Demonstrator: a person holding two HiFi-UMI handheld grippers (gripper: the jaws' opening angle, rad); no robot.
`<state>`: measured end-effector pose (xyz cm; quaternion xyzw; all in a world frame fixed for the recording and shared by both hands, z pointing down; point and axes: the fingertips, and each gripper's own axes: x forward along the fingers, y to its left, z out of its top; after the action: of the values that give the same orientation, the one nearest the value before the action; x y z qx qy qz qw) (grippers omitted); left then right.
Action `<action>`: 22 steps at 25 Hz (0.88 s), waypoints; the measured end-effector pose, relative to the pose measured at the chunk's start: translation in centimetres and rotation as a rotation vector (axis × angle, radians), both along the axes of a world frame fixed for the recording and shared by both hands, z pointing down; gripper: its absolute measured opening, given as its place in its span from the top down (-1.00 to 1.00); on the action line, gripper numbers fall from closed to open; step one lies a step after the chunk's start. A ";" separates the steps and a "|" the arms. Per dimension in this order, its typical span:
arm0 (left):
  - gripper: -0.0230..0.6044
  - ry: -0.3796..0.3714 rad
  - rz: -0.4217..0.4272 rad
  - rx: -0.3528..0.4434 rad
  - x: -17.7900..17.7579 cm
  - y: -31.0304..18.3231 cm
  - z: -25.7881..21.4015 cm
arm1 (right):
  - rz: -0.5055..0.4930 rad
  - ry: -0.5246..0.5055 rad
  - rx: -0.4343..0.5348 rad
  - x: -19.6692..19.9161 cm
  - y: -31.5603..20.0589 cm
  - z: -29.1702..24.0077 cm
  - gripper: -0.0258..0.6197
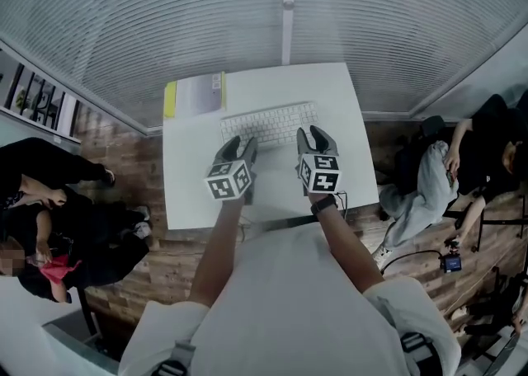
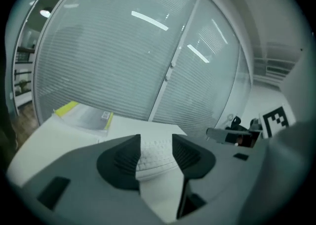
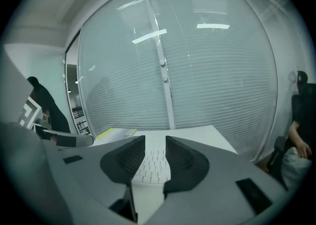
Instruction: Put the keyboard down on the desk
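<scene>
Head view gives us both arms reaching forward from the body over the near edge of the white bench [image 1: 186,193]. The left forearm [image 1: 216,242] and the right forearm [image 1: 345,238] run roughly parallel, and each hand is hidden behind its tongs' marker cube. The left tongs [image 1: 238,149] and the right tongs [image 1: 313,135] point away from us toward the blinds [image 1: 165,20], tipped a little downward, side by side but apart.

We see the white keyboard [image 1: 268,124] lying flat on the bench just ahead of both tongs, its long side across our line of sight. From above, the tips of both tongs overlap its near edge, the left toward its left part and the right at its right end. A yellow-edged booklet [image 1: 195,96] lies beyond it at the far left corner.

Left gripper view shows us the left tongs [image 2: 156,141] with the jaws parted by a moderate gap and nothing between the pads. The keyboard [image 2: 154,157] shows through the gap, resting on the bench further on. Right gripper view gives the same for the right tongs [image 3: 155,142]: jaws partly apart, gripping nothing, with the keyboard [image 3: 154,167] on the bench beyond them.
</scene>
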<state>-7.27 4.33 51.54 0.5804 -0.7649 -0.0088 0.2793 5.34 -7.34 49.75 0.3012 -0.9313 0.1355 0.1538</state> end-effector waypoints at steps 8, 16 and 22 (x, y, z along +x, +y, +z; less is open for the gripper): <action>0.33 -0.231 -0.017 0.022 -1.1 -0.2 -4.8 | -0.003 -0.018 0.184 0.3 -1.0 -6.3 0.51; 0.65 -0.480 -0.091 0.046 -2.6 -0.1 -12.7 | -0.038 -0.062 0.278 0.1 -1.2 -12.8 0.60; 0.75 -0.492 -0.148 0.099 -3.1 0.9 -18.3 | -0.068 -0.170 0.258 0.4 -0.8 -18.1 0.73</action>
<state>-10.33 5.27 33.25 0.5203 -0.8489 0.0747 0.0547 5.77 -8.18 31.61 0.2743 -0.9602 0.0346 0.0392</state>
